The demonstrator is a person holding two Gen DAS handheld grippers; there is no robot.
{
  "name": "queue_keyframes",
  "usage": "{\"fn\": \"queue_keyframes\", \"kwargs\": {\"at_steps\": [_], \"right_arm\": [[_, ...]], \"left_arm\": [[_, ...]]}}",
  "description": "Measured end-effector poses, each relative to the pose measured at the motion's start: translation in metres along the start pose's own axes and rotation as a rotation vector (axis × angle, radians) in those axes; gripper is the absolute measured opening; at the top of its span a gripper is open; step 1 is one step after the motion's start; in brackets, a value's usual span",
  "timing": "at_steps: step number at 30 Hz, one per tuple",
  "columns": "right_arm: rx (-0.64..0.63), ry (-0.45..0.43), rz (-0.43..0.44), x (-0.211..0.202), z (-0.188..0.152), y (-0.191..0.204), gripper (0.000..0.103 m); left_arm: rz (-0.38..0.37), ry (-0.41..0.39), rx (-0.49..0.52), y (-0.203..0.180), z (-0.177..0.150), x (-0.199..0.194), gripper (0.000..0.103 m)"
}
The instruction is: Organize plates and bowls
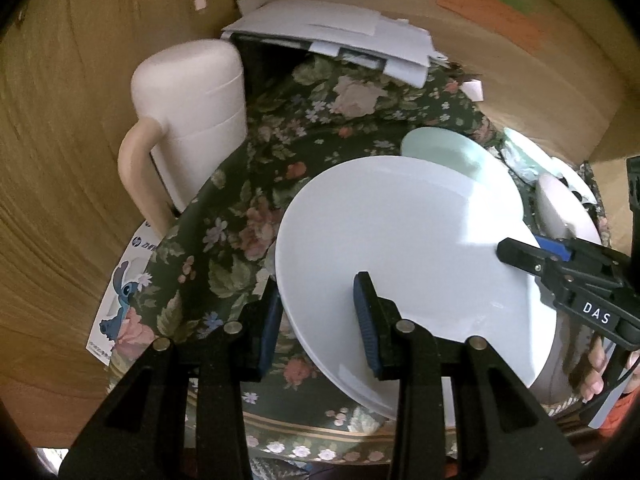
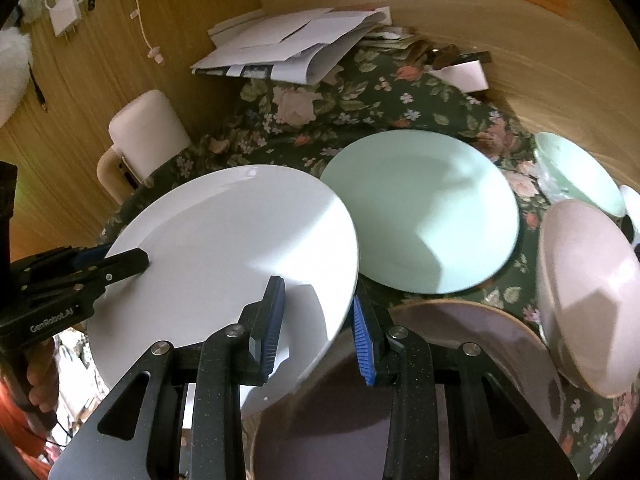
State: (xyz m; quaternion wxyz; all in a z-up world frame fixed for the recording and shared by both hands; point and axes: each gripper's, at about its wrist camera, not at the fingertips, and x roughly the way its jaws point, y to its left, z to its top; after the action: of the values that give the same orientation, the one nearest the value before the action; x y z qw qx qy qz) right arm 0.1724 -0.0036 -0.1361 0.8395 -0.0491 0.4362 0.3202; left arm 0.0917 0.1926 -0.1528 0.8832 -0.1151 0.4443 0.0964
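A white plate (image 1: 404,264) is held in the air between both grippers, tilted above the floral tablecloth (image 1: 256,168). My left gripper (image 1: 316,320) grips its left rim, one pad above and one below. My right gripper (image 2: 316,328) grips the opposite rim of the white plate (image 2: 232,256) the same way. Each gripper shows in the other's view, the right one (image 1: 532,258) and the left one (image 2: 116,260), both clamped on the rim. A mint-green plate (image 2: 424,212) lies on the cloth behind. A pink bowl (image 2: 588,296), a mint bowl (image 2: 580,172) and a pinkish plate (image 2: 480,340) are at right.
A cream lidded jug with handle (image 1: 192,120) stands at the left by the wooden wall. A pile of white papers (image 1: 332,36) lies at the back. A card with a blue cartoon figure (image 1: 120,292) lies at the table's left edge.
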Motion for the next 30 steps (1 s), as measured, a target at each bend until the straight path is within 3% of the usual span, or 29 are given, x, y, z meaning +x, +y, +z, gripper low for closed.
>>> {"fn": "queue_keyframes", "kwargs": {"at_steps": [30], "right_arm": [[0.091,-0.102,-0.081,-0.076,-0.044,-0.051,0.029]], "left_arm": [[-0.094,-0.042,0.095,-0.084,-0.009,-0.027,0.035]]}}
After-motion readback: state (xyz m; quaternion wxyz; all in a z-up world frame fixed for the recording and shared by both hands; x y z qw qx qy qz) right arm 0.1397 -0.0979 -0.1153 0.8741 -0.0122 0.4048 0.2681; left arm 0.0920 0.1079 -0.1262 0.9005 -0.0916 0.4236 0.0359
